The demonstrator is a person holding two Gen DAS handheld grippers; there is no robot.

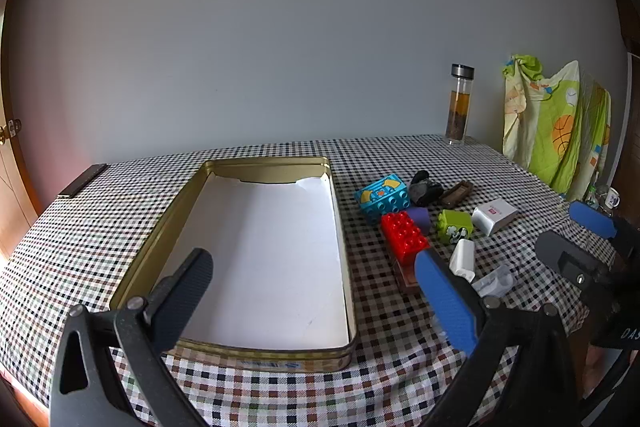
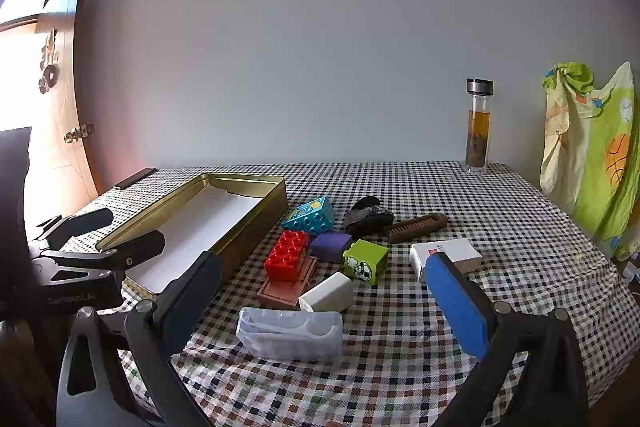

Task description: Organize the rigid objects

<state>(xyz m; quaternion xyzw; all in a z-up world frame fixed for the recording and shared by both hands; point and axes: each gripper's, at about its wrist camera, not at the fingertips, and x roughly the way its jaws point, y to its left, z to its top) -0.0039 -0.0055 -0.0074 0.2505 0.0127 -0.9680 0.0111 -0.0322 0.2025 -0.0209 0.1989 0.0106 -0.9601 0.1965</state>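
On the checked tablecloth (image 2: 400,347) we see a gold tin (image 1: 224,349) lined with white paper, lying open, with nothing in it but the lining. Just to its right sits a loose cluster of small things: a red studded brick (image 2: 287,255) resting on a flat brown piece (image 2: 280,293), a turquoise brick (image 2: 309,215) behind it near the tin's far corner, a purple block (image 2: 330,246), and a lime green cube (image 2: 366,261) with a cartoon print. Nearer to us lie a small white plastic piece (image 2: 329,293) and a clear plastic tray (image 2: 290,333); farther back are a dark lump (image 2: 368,217), a brown brush (image 2: 416,227) and a white box (image 2: 452,253). Our left gripper (image 1: 316,295) hangs over the near end of the tin, jaws spread wide and holding nothing. Our right gripper (image 2: 320,301) hovers above the cluster, jaws equally wide and empty. A glass bottle (image 2: 478,127) stands upright by the wall, and a green patterned cloth (image 2: 592,155) hangs at the far right.
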